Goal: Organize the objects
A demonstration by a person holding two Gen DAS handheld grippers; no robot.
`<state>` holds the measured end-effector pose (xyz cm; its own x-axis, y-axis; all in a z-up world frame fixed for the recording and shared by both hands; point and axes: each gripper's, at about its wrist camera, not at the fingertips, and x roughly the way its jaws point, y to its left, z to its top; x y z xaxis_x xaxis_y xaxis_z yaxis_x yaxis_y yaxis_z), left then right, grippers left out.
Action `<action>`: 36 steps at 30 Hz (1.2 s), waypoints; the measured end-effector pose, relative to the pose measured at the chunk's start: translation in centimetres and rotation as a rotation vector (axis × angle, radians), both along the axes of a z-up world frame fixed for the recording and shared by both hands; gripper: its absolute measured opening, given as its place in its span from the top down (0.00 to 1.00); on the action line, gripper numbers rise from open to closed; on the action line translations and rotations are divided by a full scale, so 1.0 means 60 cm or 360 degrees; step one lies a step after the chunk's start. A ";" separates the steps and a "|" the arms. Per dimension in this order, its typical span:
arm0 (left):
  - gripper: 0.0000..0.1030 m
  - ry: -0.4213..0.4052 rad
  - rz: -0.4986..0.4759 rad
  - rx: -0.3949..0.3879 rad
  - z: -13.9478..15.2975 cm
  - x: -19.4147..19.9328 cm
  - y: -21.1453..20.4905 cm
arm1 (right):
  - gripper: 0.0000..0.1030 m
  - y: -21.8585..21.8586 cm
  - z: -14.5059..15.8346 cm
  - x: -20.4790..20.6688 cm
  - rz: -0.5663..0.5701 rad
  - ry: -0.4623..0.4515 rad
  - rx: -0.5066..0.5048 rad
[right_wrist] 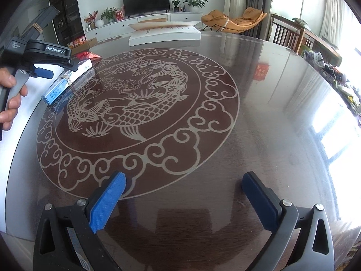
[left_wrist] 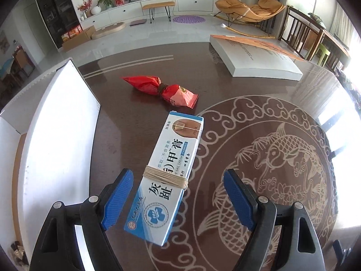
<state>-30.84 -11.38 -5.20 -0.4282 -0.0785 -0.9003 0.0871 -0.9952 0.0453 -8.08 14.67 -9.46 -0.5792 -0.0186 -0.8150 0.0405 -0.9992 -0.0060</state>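
Observation:
A white-and-blue nail cream box (left_wrist: 168, 174) wound with string lies on the dark table, between the spread fingers of my open left gripper (left_wrist: 178, 178), touching neither pad. A red snack packet (left_wrist: 161, 89) tied with dark cord lies farther ahead. A white open box (left_wrist: 52, 140) stands at the left. In the right wrist view my right gripper (right_wrist: 183, 181) is open and empty over bare table; the left gripper (right_wrist: 41, 72) and the cream box (right_wrist: 59, 88) show at the far left.
A thick book with an orange cover (left_wrist: 257, 55) lies at the far right of the round table (right_wrist: 180, 94), which has a carp pattern. Wooden chairs (left_wrist: 300, 36) stand beyond the table's right edge.

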 end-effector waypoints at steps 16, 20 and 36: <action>0.57 0.0161 0.0217 0.0027 -0.036 0.092 -0.011 | 0.00 0.000 0.000 0.000 0.0000 0.0000 0.0000; 0.57 0.0224 0.0201 -0.0013 -0.037 0.191 0.015 | 0.00 0.000 0.000 0.000 0.0000 0.0000 -0.0001; 0.24 0.0276 0.0226 -0.0010 -0.052 0.348 0.000 | 0.00 -0.001 0.002 0.000 0.0000 0.0006 -0.0024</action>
<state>-9.99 -11.36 -8.31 -0.5609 -0.1543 -0.8133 0.2332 -0.9721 0.0236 -8.06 14.61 -9.31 -0.5820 -0.0310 -0.8126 0.0407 -0.9991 0.0090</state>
